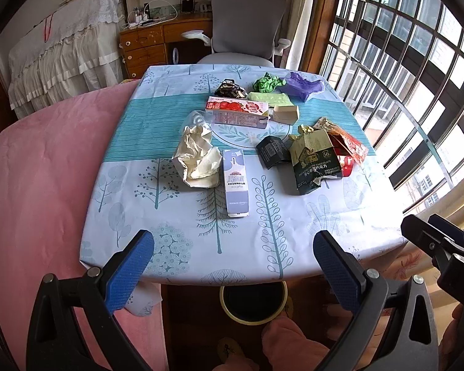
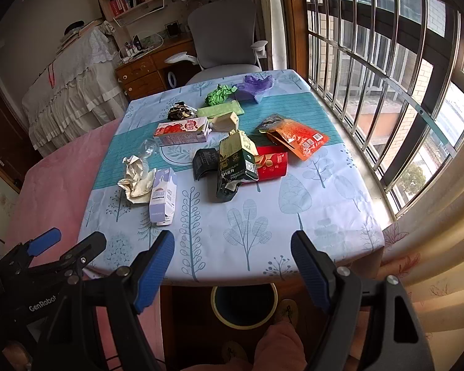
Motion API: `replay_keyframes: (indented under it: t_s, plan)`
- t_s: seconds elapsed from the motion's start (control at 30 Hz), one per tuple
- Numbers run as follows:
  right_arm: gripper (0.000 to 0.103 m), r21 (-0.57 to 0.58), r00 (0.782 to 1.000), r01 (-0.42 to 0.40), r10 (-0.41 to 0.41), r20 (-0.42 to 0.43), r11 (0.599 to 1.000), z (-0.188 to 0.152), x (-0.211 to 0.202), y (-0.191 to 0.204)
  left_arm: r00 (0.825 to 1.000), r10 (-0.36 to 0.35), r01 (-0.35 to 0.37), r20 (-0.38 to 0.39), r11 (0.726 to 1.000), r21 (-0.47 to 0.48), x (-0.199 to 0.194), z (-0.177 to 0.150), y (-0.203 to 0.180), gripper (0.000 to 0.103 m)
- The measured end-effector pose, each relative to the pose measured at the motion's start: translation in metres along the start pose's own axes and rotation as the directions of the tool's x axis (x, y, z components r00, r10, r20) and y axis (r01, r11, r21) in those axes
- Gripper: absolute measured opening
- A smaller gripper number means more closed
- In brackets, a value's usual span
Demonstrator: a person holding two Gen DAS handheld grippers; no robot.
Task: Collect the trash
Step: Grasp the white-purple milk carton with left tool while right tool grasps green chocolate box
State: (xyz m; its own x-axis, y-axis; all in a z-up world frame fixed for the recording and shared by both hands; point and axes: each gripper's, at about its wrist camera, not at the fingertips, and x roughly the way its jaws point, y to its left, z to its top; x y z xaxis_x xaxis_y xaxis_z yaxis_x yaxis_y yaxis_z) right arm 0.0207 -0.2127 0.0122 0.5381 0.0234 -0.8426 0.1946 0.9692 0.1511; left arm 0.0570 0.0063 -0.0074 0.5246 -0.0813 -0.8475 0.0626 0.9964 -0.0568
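Step in hand: approach, judged; nothing is picked up yet, all litter lies on the worktop (image 1: 340,216).
Left tongs (image 1: 233,252): spread wide, nothing between the blue pads, low in the left wrist frame above the near edge of the worktop.
Right tongs (image 2: 232,252): spread wide and empty, at the lower middle of the right wrist frame.
Trash place: a cluster across the middle and upper middle of both frames.
Bin (image 1: 253,303): round, dark inside, pale rim, on the floor under the near edge, bottom centre.
Nearest pieces: lilac carton (image 1: 236,182) and crumpled cream paper (image 1: 198,157), touching, left of centre.
Doing it well: take the lilac carton first, across its narrow sides, pads square to it; lift clear of the cloth before carrying it to the bin, so the tablecloth is not dragged.
Risk: the crumpled paper may cling and come along.
Count, cartons: two, the lilac one and a red-printed carton (image 1: 238,113).
Count, crumpled wads: two, cream and green wad (image 1: 267,83).
Count, dark chocolate box (image 1: 314,160): one, torn.
Count, bins: one.
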Motion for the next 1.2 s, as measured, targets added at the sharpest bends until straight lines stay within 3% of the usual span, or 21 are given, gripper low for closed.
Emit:
replay_keyframes:
  t_s: [0.2,0.33,0.43,0.7,0.9,1.0,1.07,1.1,1.13,1.17,1.2]
  plan:
    - [0.078,0.029,0.991,-0.101,0.104,-0.08,0.994,0.042,0.049,-0.029,0.998,-0.014,0.007,-0.066,0.995,-0.097,0.042,0.024,0.004,0.102]
    - [0.078,0.043,0.969,-0.181,0.186,-0.16,0.982,0.067,0.093,-0.044,0.989,0.025,-0.047,-0.147,0.988,-0.144,0.085,0.036,0.005,0.099]
    - [0.078,0.062,0.945,-0.227,0.235,-0.226,0.972,0.08,0.128,-0.052,0.979,0.031,-0.07,-0.2,0.98,-0.187,0.115,0.039,0.008,0.097]
    - [0.078,0.124,0.855,-0.323,0.345,-0.386,0.938,0.098,0.205,-0.062,0.947,0.072,-0.161,-0.314,0.95,-0.266,0.175,0.046,0.008,0.089]
    - [0.067,0.106,0.811,-0.379,0.385,-0.44,0.919,0.106,0.23,-0.052,0.933,0.084,-0.193,-0.349,0.937,-0.291,0.199,0.051,0.013,0.084]
    - [0.054,0.102,0.799,-0.39,0.391,-0.457,0.915,0.109,0.238,-0.045,0.925,0.08,-0.199,-0.372,0.935,-0.293,0.208,0.051,0.013,0.074]
    - [0.044,0.107,0.787,-0.402,0.402,-0.468,0.91,0.11,0.241,-0.04,0.915,0.065,-0.194,-0.398,0.936,-0.294,0.217,0.05,0.013,0.054]
    - [0.041,0.107,0.785,-0.405,0.405,-0.468,0.908,0.11,0.242,-0.038,0.91,0.056,-0.191,-0.411,0.936,-0.296,0.221,0.048,0.013,0.048]
    - [0.034,0.105,0.785,-0.411,0.41,-0.464,0.905,0.11,0.24,-0.035,0.913,0.073,-0.2,-0.402,0.938,-0.283,0.22,0.048,0.012,0.039]
    - [0.028,0.099,0.785,-0.421,0.417,-0.459,0.902,0.11,0.238,-0.033,0.912,0.062,-0.187,-0.404,0.943,-0.277,0.221,0.048,0.01,0.037]
    - [0.028,0.084,0.791,-0.426,0.416,-0.448,0.901,0.109,0.234,-0.03,0.912,0.05,-0.175,-0.406,0.945,-0.277,0.22,0.047,0.009,0.036]
